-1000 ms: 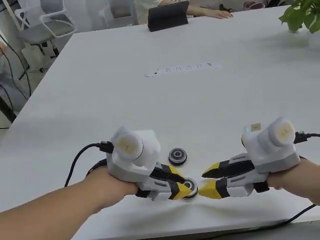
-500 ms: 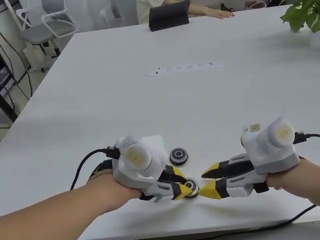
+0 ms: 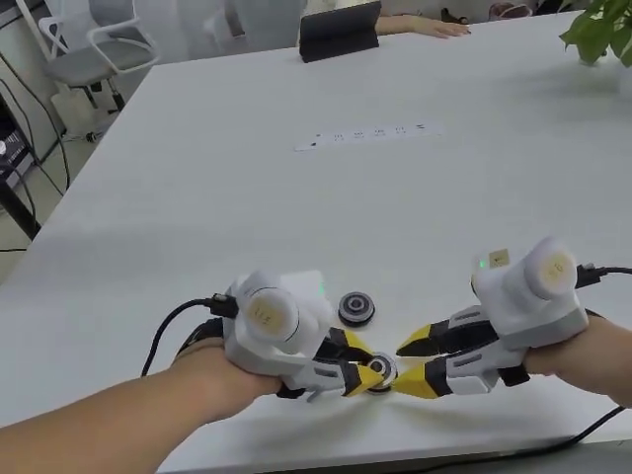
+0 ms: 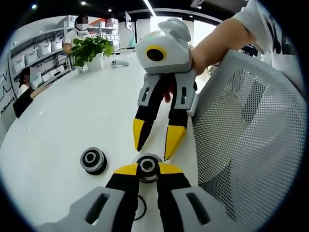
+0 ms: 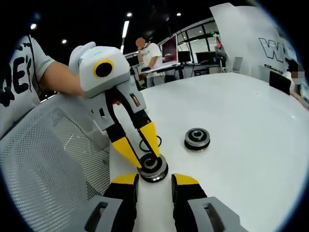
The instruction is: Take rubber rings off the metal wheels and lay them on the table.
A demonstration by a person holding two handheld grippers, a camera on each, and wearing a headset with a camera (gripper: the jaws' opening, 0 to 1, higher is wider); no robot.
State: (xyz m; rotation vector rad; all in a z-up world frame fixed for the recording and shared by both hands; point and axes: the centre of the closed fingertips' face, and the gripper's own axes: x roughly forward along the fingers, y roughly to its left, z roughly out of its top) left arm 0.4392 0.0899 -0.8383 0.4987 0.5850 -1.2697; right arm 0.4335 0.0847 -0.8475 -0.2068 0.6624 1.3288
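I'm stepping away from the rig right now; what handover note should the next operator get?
Grippers: left tongs shut on the near wheel; right tongs open, tips just short of that wheel.
The second wheel stands free on the table beyond.
Done: a thin black loop, apparently one ring, lies on the table under the left tongs.
Left: strip the near wheel, then the second wheel.

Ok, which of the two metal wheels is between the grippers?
The wheel nearer the table edge, held by the left gripper, with the right gripper facing it; the other wheel stands alone farther out.
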